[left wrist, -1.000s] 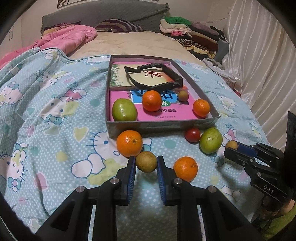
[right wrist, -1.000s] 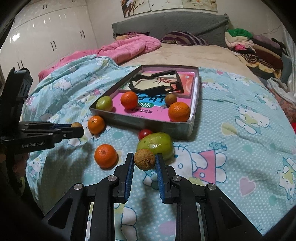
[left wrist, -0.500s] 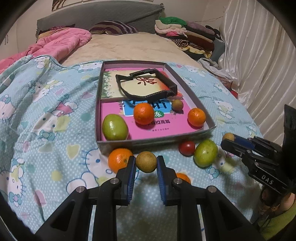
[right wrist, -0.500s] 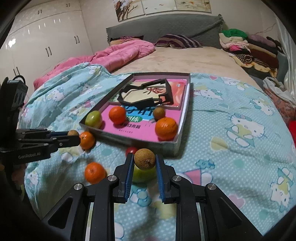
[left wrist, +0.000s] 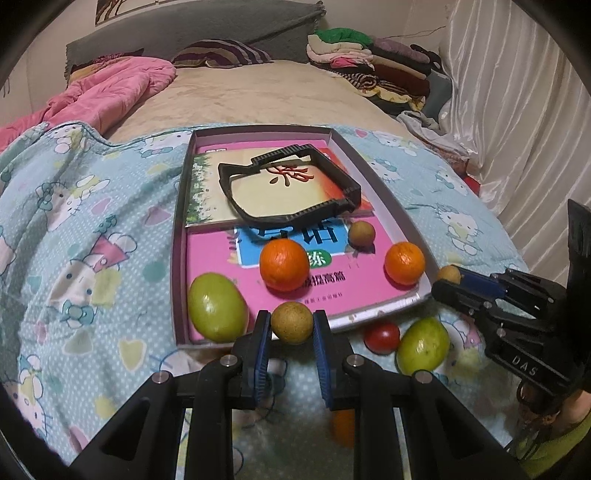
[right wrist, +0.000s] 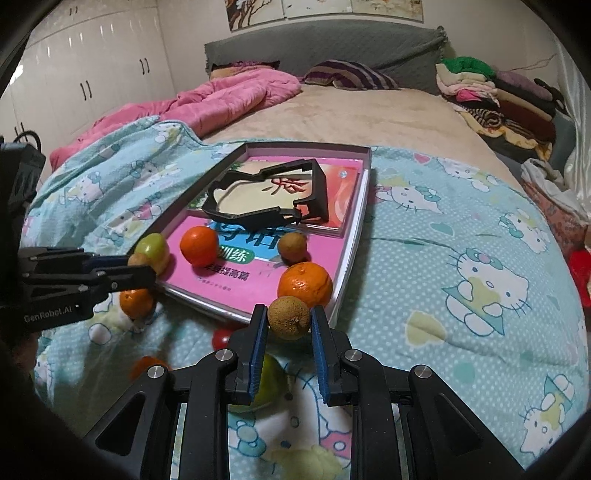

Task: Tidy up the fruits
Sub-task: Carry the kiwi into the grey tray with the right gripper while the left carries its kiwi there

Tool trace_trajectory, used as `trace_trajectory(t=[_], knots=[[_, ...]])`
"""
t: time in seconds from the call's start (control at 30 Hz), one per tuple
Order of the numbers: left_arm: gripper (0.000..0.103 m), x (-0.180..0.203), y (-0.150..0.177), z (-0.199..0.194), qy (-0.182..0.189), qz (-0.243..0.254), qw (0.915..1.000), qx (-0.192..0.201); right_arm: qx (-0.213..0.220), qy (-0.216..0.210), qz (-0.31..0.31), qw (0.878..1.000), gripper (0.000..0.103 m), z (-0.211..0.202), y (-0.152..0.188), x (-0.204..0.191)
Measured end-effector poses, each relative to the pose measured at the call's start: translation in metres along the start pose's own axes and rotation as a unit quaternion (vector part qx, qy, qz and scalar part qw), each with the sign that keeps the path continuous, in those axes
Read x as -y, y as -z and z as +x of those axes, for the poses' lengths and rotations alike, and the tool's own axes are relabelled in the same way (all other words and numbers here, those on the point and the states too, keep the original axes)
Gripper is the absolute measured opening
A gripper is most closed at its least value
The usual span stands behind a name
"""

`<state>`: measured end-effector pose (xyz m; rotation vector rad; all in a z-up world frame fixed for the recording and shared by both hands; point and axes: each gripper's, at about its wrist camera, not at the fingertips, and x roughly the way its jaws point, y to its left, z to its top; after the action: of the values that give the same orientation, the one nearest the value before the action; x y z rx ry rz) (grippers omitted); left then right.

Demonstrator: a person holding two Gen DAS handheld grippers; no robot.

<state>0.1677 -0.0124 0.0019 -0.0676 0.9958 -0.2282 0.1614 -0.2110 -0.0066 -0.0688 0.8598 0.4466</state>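
Two grippers | left gripper (left wrist: 291, 325) jaws clamp brown fruit (left wrist: 291, 322) | right gripper (right wrist: 289, 322) likewise, second brown fruit (right wrist: 289, 317) | tray (left wrist: 179, 258) ahead

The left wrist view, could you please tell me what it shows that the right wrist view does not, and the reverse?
Only the left wrist view shows the white satin curtain. Only the right wrist view shows the white wardrobe doors and wall pictures. Both show the shallow grey box with two oranges, a green fruit and a small brown fruit inside, and each hand-held gripper clamping a small brown round fruit.

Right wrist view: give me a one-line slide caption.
Right gripper holds a small brown fruit at the near edge of the fruit tray on the bed.
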Motion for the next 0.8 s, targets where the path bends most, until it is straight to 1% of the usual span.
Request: trace_trajectory(t=[0.23, 0.8], knots=[[0.023, -0.001, -0.011, 0.016, -0.007, 0.000, 1.0000, -0.007, -0.009, 0.001, -0.007, 1.000, 0.024, 0.011, -0.005, 0.002], [0.023, 0.000, -0.017, 0.033, -0.017, 0.002, 0.9998, -0.007, -0.022, 0.020, -0.025, 0.999, 0.023, 0.034, -0.012, -0.003]])
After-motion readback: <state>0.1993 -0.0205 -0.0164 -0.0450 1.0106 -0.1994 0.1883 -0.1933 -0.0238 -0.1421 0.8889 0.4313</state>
